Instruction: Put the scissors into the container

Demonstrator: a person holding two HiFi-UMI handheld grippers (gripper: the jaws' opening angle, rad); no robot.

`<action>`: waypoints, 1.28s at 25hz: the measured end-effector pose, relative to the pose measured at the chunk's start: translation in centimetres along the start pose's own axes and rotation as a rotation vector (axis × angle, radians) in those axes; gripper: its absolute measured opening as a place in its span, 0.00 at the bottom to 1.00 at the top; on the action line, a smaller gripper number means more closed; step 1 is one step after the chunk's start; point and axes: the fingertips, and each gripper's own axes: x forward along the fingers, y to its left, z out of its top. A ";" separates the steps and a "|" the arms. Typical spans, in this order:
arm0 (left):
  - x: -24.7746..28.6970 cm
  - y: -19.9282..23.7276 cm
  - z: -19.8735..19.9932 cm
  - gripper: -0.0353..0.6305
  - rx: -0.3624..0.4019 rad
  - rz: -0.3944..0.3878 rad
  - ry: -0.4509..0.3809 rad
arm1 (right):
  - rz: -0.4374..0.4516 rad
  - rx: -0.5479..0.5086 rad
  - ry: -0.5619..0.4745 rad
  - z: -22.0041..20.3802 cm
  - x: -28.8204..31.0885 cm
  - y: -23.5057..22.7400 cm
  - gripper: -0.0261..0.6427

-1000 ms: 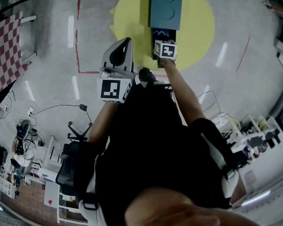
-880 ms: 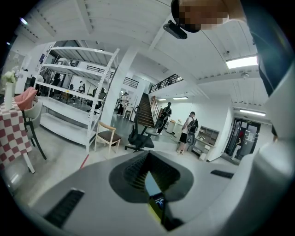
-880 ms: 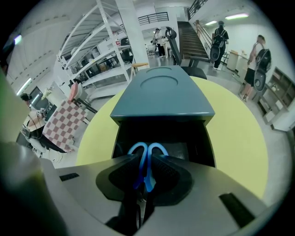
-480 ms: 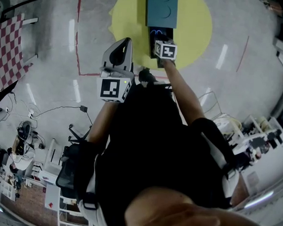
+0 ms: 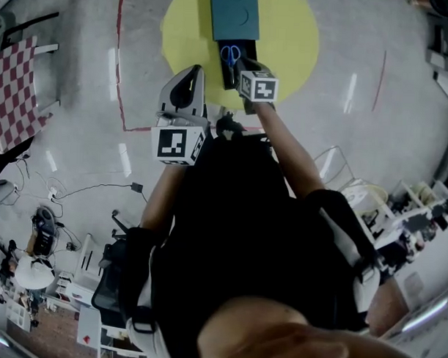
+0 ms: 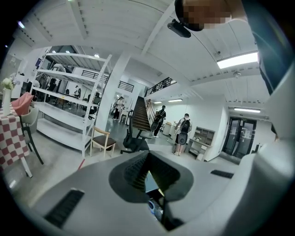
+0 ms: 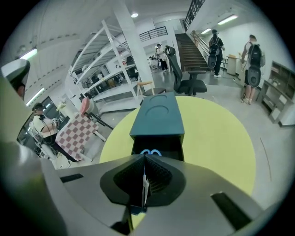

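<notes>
Right gripper [image 7: 144, 166] jaws pinched on thin pale sliver, probably scissors [image 7: 150, 152] blade; blue handles inside open teal container [image 7: 157, 120].

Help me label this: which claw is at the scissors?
The right claw, at the open drawer of the container with the blue-handled scissors; the left claw hangs back near the yellow table's edge.

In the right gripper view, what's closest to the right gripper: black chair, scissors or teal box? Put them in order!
1. Scissors: held in the right gripper, handles just ahead.
2. Teal box: behind them, on the yellow table.
3. Black chair: past the table, near the stairs.
</notes>
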 end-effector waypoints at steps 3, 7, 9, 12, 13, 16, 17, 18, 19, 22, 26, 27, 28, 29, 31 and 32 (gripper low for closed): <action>-0.4 -1.9 0.4 0.05 0.016 -0.001 -0.020 | 0.015 -0.018 -0.058 1.2 -2.6 0.0 0.04; -2.1 -4.7 0.5 0.05 0.032 0.010 -0.040 | 0.051 -0.047 -0.113 0.9 -6.5 0.1 0.04; -2.9 -6.5 0.6 0.05 0.035 0.016 -0.052 | 0.073 -0.056 -0.139 0.4 -8.6 0.2 0.04; -4.3 -8.7 0.5 0.05 0.036 0.026 -0.072 | 0.095 -0.073 -0.171 -0.7 -11.1 0.3 0.04; -4.8 -9.5 0.4 0.05 0.040 0.032 -0.075 | 0.101 -0.076 -0.184 -0.9 -12.0 0.3 0.04; -6.1 -11.9 -0.2 0.05 0.035 0.044 -0.083 | 0.125 -0.080 -0.225 -1.7 -14.9 0.4 0.04; -6.5 -12.7 -0.4 0.05 0.031 0.047 -0.085 | 0.132 -0.083 -0.240 -2.0 -16.0 0.3 0.04; -7.0 -13.4 -0.6 0.05 0.030 0.052 -0.087 | 0.139 -0.089 -0.257 -2.2 -17.2 0.3 0.04; -7.5 -13.9 -0.7 0.05 0.033 0.058 -0.088 | 0.148 -0.096 -0.274 -2.5 -18.3 0.4 0.04; -9.1 -14.6 -0.9 0.05 0.041 0.075 -0.090 | 0.180 -0.107 -0.321 -2.9 -21.3 0.9 0.04; -11.1 -14.5 -1.2 0.05 0.065 0.084 -0.085 | 0.206 -0.107 -0.376 -3.6 -24.4 2.0 0.04; -11.6 -14.5 -1.3 0.05 0.068 0.082 -0.085 | 0.212 -0.105 -0.391 -3.8 -25.1 2.4 0.04; -11.9 -14.4 -1.4 0.05 0.066 0.078 -0.084 | 0.217 -0.104 -0.405 -4.0 -25.6 2.7 0.04; -12.1 -14.3 -1.6 0.05 0.062 0.074 -0.082 | 0.218 -0.104 -0.417 -4.1 -26.1 3.0 0.04; -12.5 -14.1 -2.0 0.05 0.051 0.066 -0.077 | 0.215 -0.101 -0.436 -4.7 -26.8 3.5 0.04; -12.7 -14.3 -2.1 0.05 0.046 0.062 -0.076 | 0.213 -0.099 -0.444 -4.9 -27.3 3.7 0.04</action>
